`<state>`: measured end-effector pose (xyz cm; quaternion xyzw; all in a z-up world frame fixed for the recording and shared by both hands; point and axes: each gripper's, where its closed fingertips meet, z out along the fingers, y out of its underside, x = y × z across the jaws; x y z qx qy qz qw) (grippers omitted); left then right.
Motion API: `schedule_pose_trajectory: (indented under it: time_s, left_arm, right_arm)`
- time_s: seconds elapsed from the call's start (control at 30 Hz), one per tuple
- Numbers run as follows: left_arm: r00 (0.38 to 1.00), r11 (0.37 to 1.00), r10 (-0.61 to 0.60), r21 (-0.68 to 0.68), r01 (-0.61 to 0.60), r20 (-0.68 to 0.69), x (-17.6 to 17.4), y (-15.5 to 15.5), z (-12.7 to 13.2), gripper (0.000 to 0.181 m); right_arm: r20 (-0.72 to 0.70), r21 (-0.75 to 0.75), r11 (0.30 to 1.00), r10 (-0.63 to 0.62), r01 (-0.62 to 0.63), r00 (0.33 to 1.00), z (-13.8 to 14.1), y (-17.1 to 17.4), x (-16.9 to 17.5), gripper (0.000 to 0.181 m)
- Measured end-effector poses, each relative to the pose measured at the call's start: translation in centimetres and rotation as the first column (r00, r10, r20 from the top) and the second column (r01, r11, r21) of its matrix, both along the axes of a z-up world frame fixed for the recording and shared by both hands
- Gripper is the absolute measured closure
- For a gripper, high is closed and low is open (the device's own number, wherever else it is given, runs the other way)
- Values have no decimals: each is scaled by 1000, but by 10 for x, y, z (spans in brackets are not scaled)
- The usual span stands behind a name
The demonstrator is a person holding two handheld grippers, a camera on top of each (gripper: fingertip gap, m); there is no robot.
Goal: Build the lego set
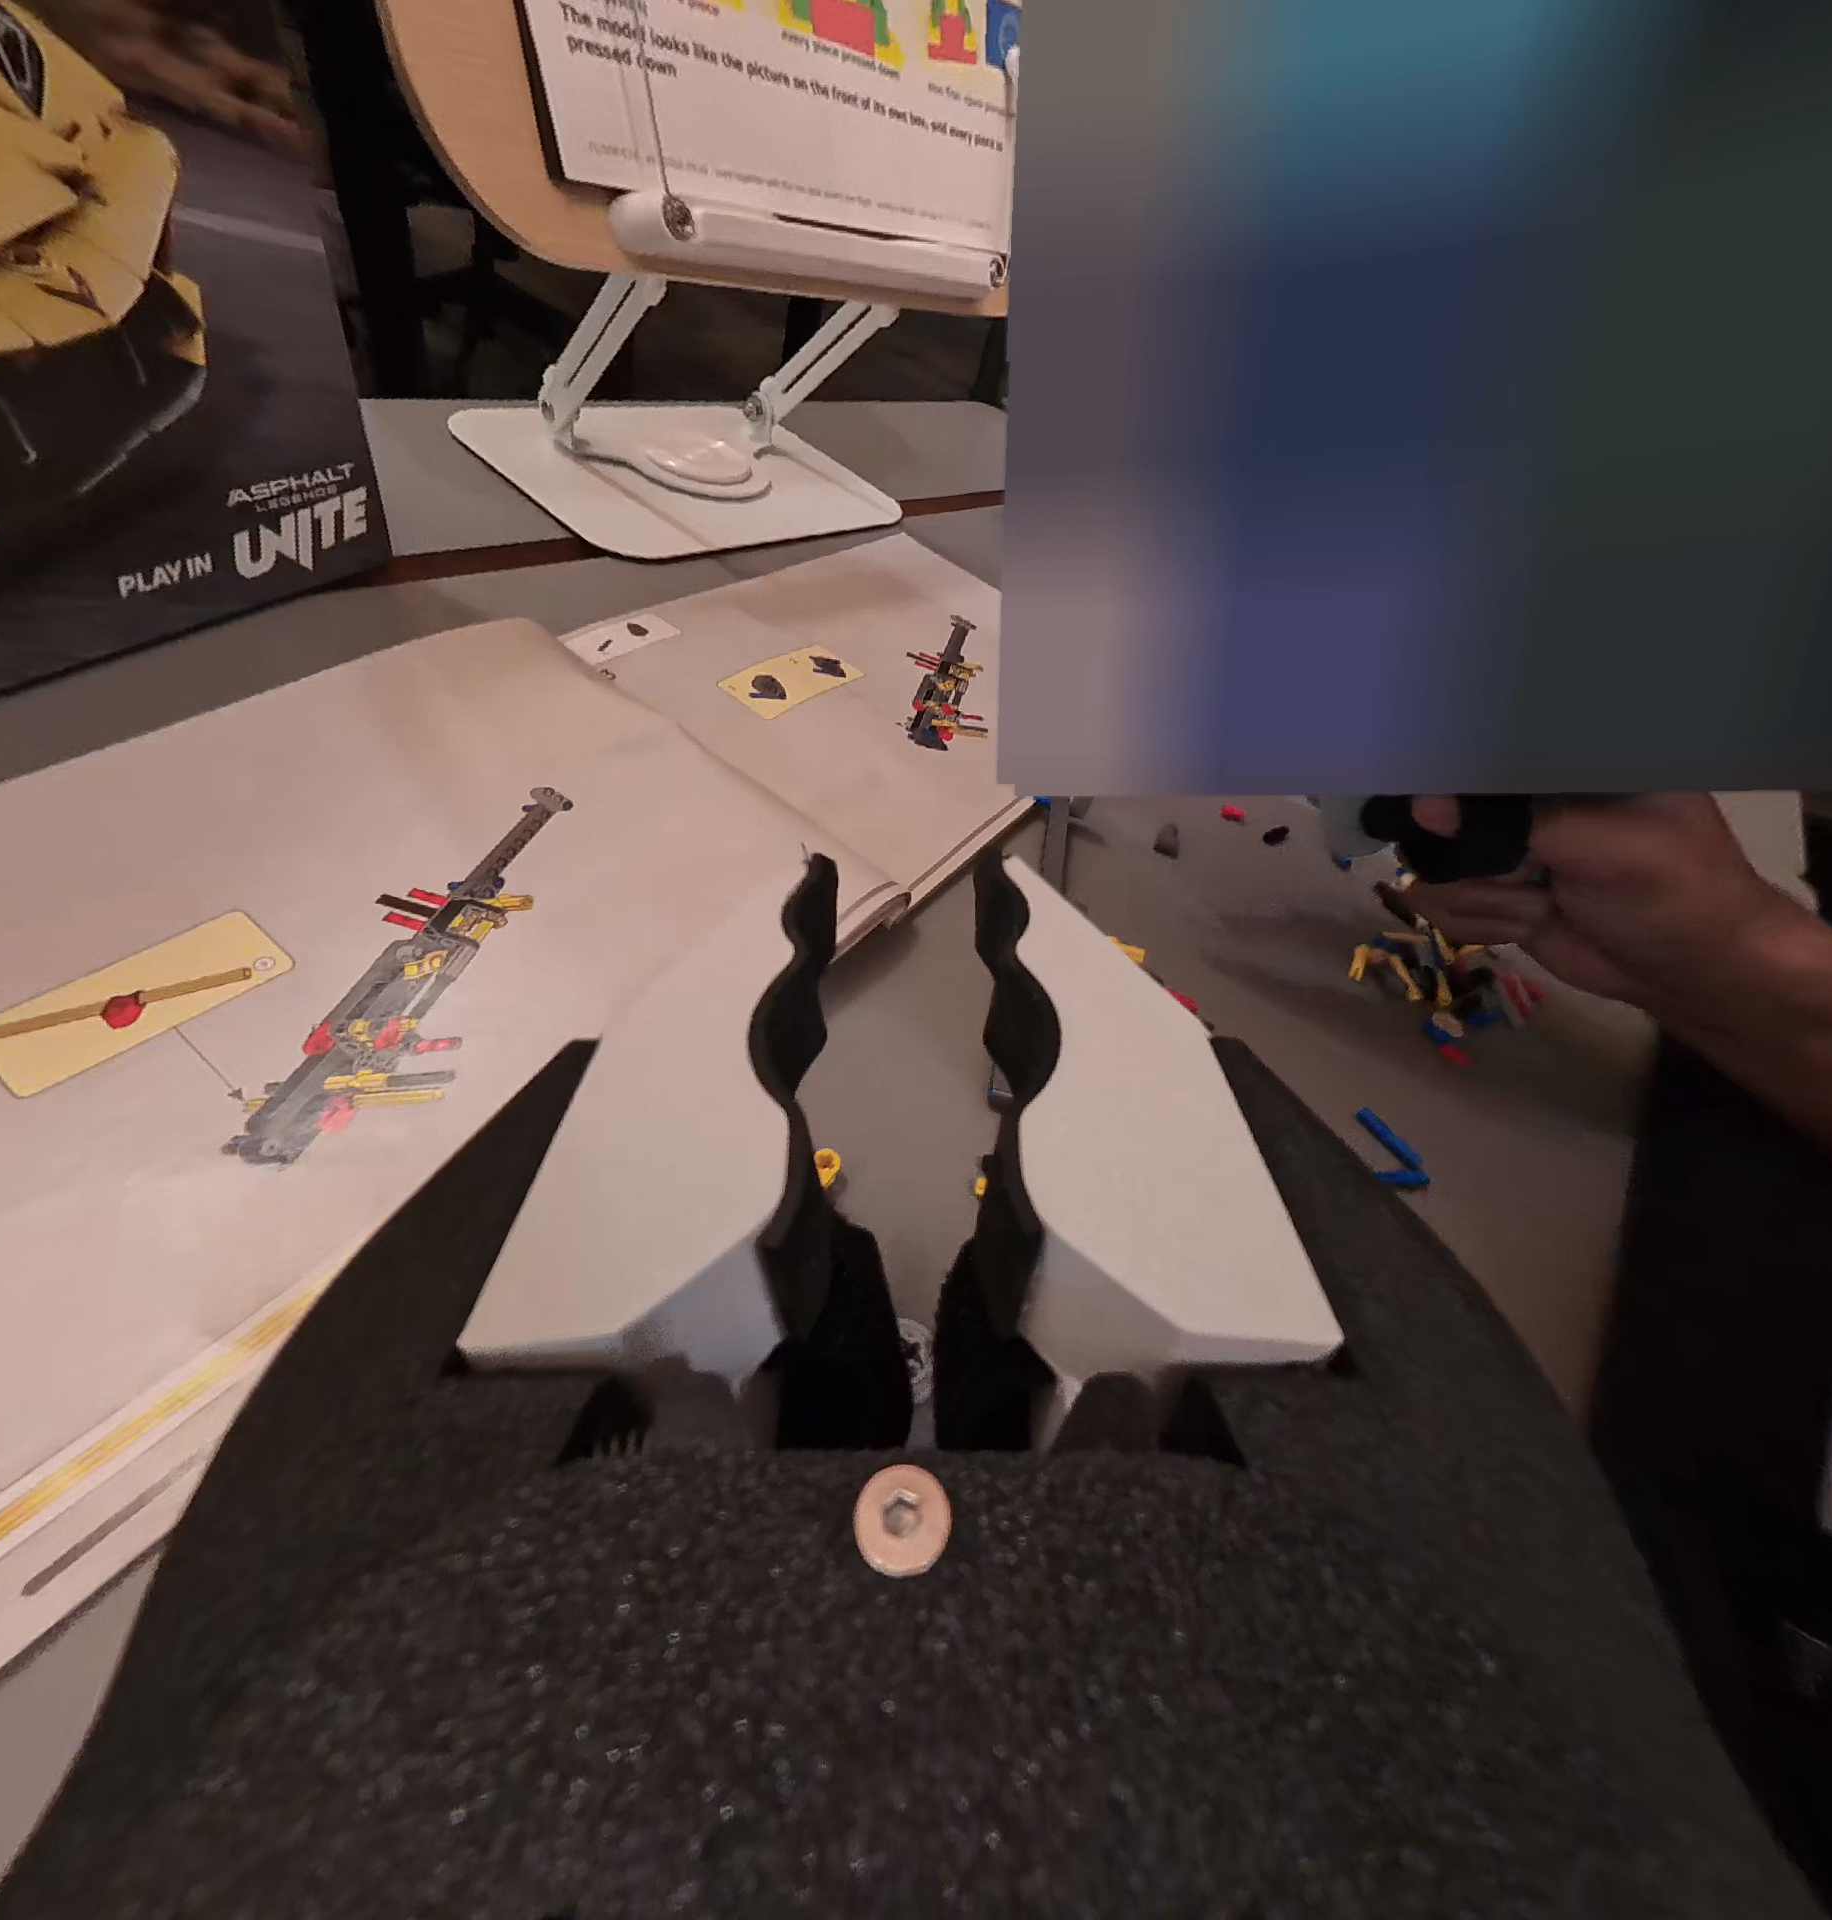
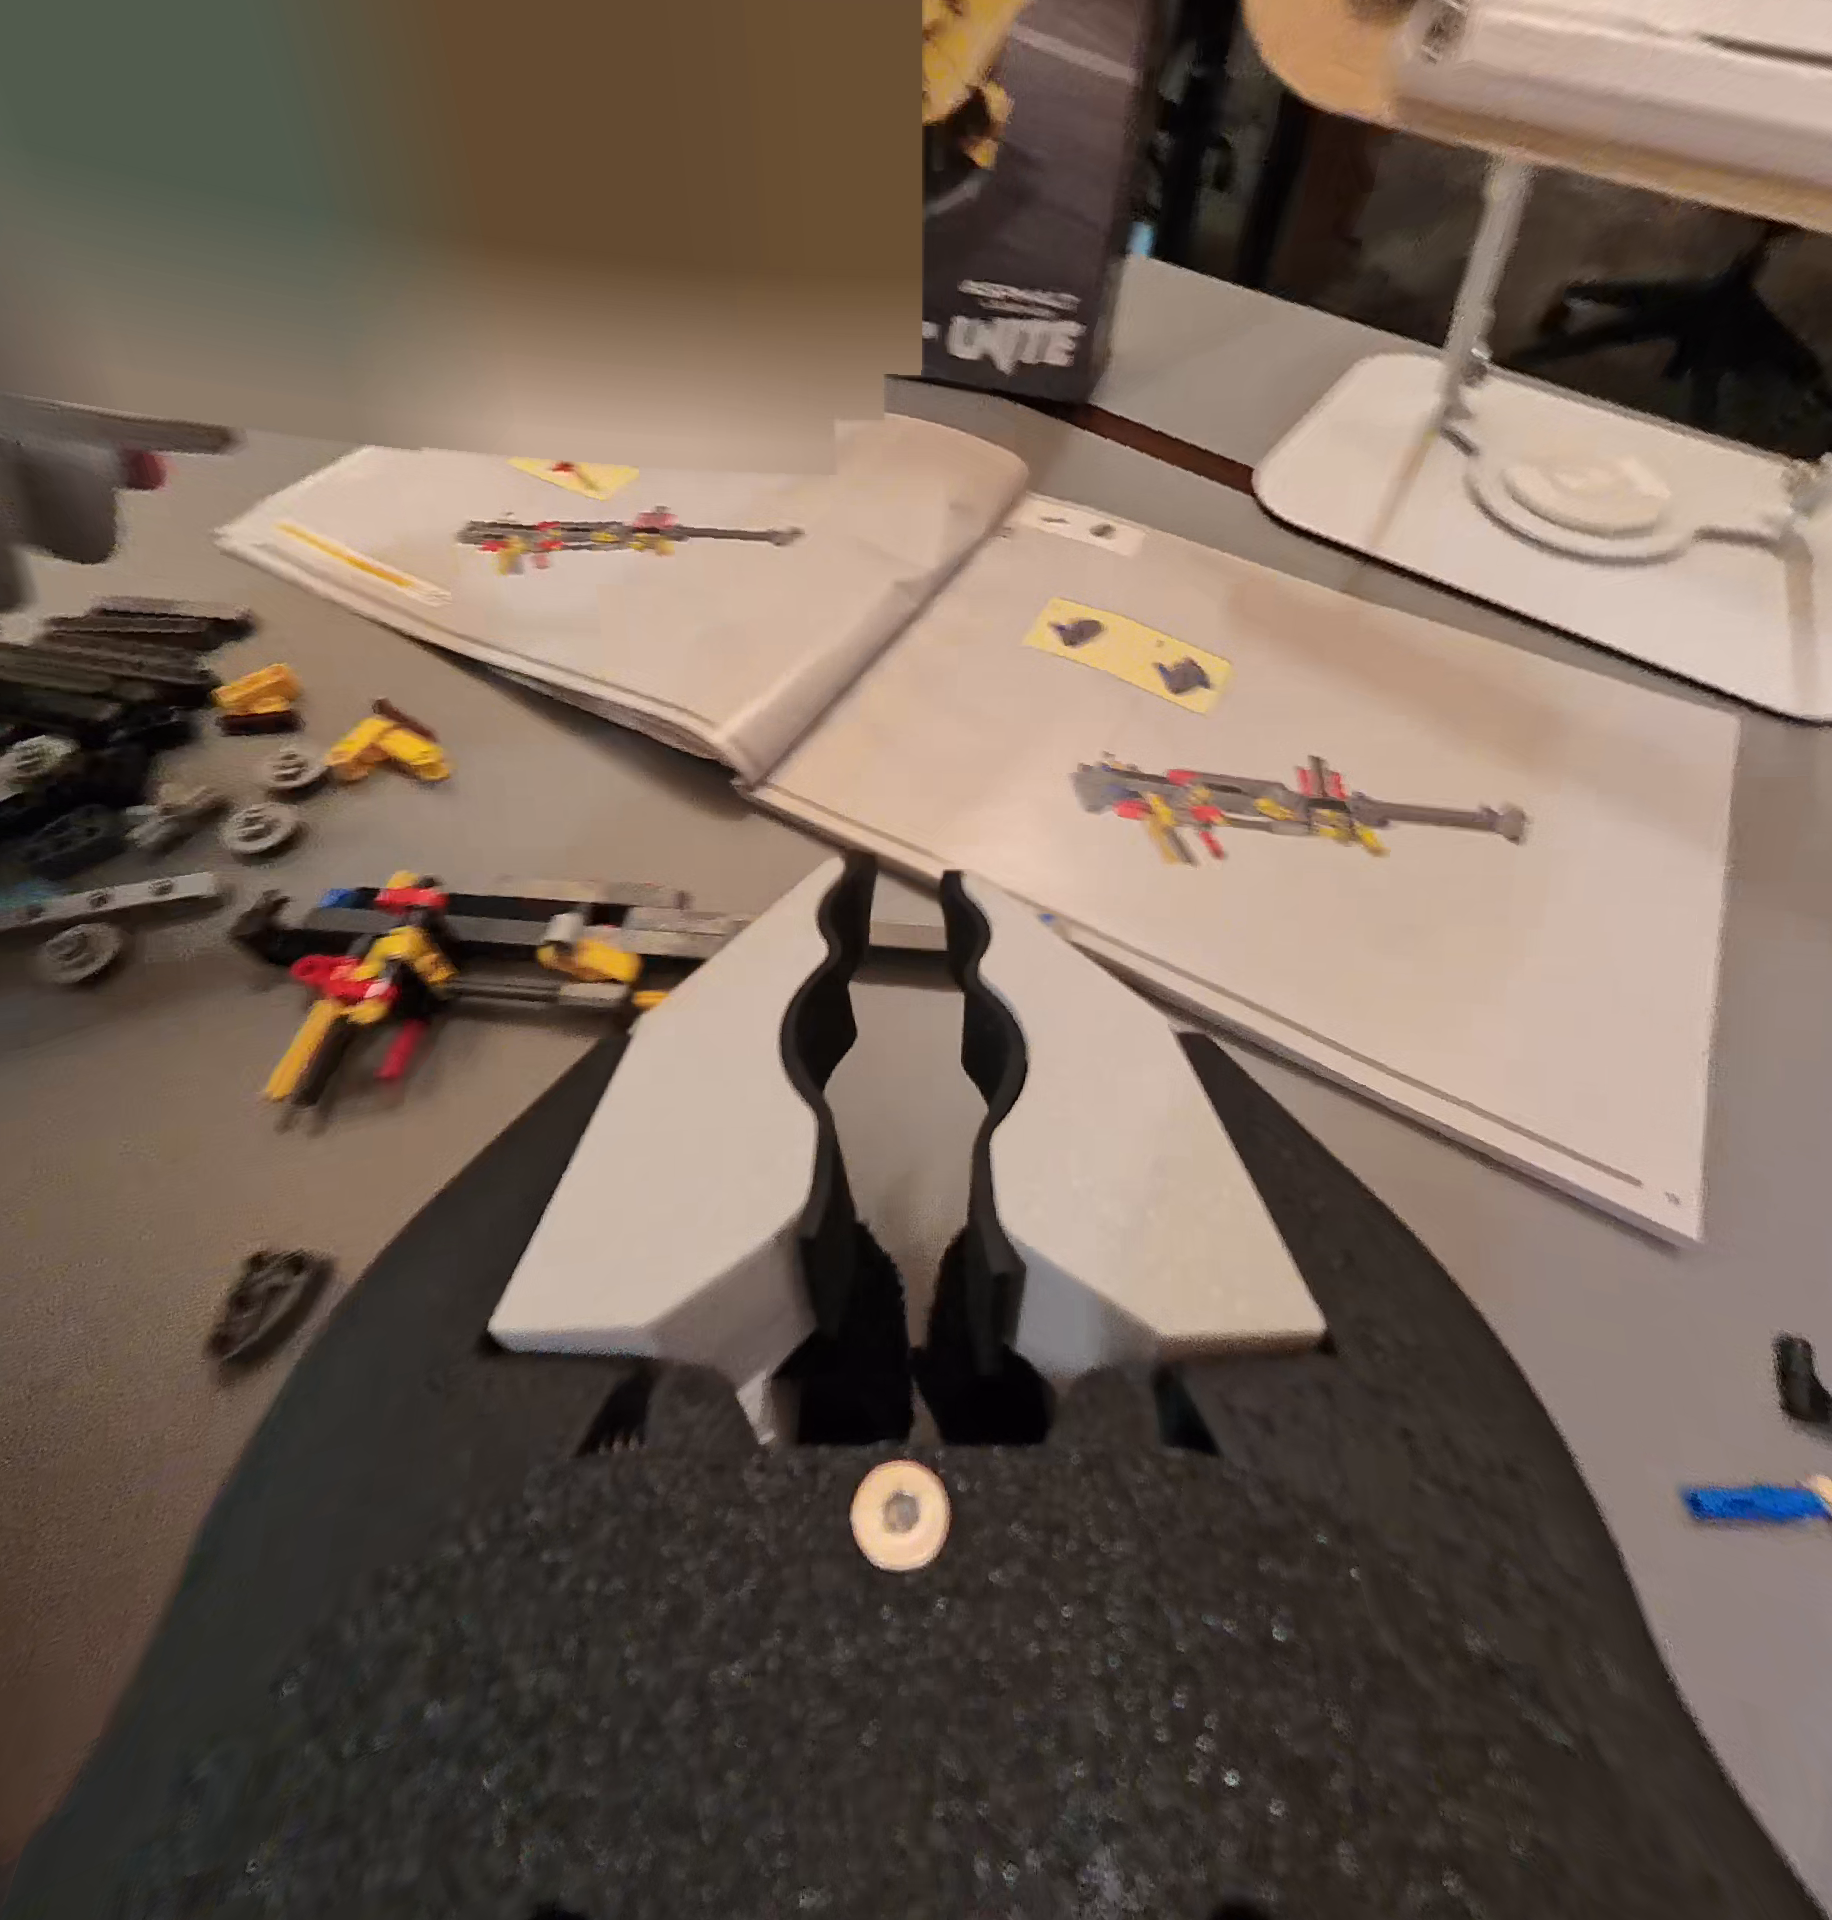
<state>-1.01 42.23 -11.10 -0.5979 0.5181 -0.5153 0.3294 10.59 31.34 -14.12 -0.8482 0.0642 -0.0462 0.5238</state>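
Note:
My left gripper (image 1: 904,883) is open and empty, held above the grey table at the near edge of the open instruction booklet (image 1: 392,831). My right gripper (image 2: 901,894) is open and empty, its tips over the booklet's (image 2: 1307,935) near edge. The part-built lego assembly (image 2: 455,956), a long black and grey beam with yellow and red pieces, lies on the table just left of the right gripper. In the left wrist view the assembly (image 1: 1431,977) lies far right, beside a person's hand (image 1: 1639,914) that holds a black thing.
Loose lego pieces (image 2: 112,727) are heaped at the far left. A black piece (image 2: 268,1299) lies near left. Blue pieces (image 2: 1753,1501) and a black piece (image 2: 1805,1387) lie right. The set's box (image 1: 143,343) and a white stand (image 1: 683,468) holding a sheet stand behind the booklet. Spacing between my two grippers at the tips: around 15 cm. Both grippers' tips are roughly 15 cm from the black piece (image 2: 268,1299).

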Motion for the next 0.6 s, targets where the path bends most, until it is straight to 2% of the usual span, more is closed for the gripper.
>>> schedule_pose_trajectory:
  time_s: [0.1, 0.17, 0.3, 0.43, 0.6]
  left_arm:
    - [999, 999, -22, 34, 23, -32, 3, -8, -6, 157]
    - [999, 998, -38, 50, 39, -33, 5, -15, -6, 157]
    - [999, 991, -39, 129, 42, -24, 7, -23, -5, 158]
    - [998, 991, -57, 123, 58, -13, 8, -31, -3, 158]
    - [998, 986, -57, 154, 57, -7, 8, -34, -2, 158]
  right_arm:
    - [-124, -67, 967, 236, -246, 964, -7, -5, -61, 168]
    - [-199, -118, 931, 319, -346, 927, -13, -17, -98, 160]
    - [-135, -276, 902, 305, -331, 943, -38, -39, -131, 157]
    - [-98, -402, 870, 267, -284, 959, -63, -49, -142, 152]
    - [-63, -430, 867, 249, -251, 966, -70, -48, -144, 152]
